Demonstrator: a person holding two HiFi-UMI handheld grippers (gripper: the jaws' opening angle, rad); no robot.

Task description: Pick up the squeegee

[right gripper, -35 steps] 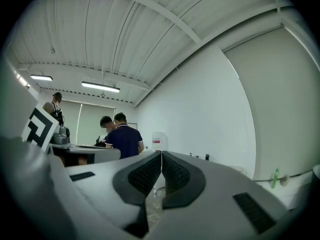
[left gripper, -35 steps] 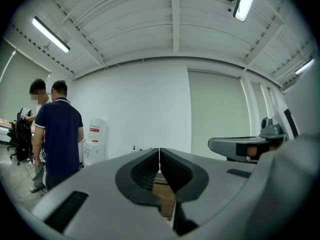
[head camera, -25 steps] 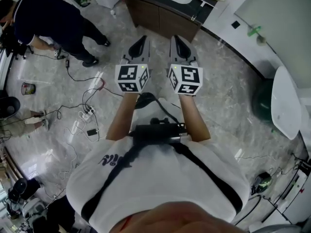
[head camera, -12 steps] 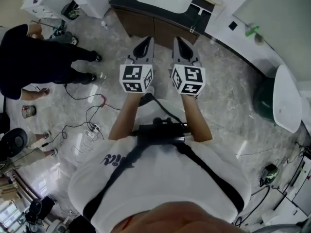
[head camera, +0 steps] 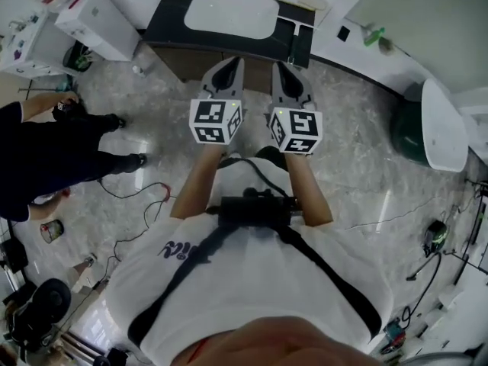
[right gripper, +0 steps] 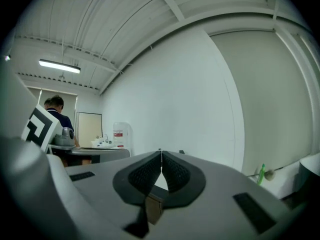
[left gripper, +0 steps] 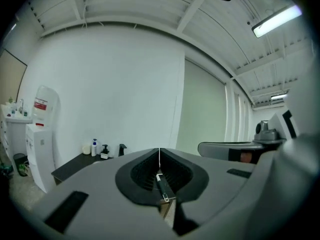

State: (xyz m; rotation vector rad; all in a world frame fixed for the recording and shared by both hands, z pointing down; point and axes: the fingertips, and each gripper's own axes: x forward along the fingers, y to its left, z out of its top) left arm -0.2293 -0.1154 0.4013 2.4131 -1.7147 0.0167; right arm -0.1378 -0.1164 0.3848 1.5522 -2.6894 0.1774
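The left gripper and right gripper are held out side by side in front of the person.

Head view: both tips point at the counter, a dark top with a white basin. In this view the tips lie over the counter's near edge. The squeegee, with a green handle, hangs on the pale wall panel past the counter's right end, well apart from both grippers. A green bin stands at the right. A second person stands on the floor at the left, with cables lying nearby.

Left gripper view: the jaws are together. The ribbed pads meet along a thin seam with nothing between them. Beyond them, bottles stand at the counter's back edge against the wall. A white dispenser stands just past the counter's left end.

Right gripper view: the jaws are together, the pads touch, and nothing is held. The squeegee's green handle shows low on the right against the wall panel. The second person is at the far left.
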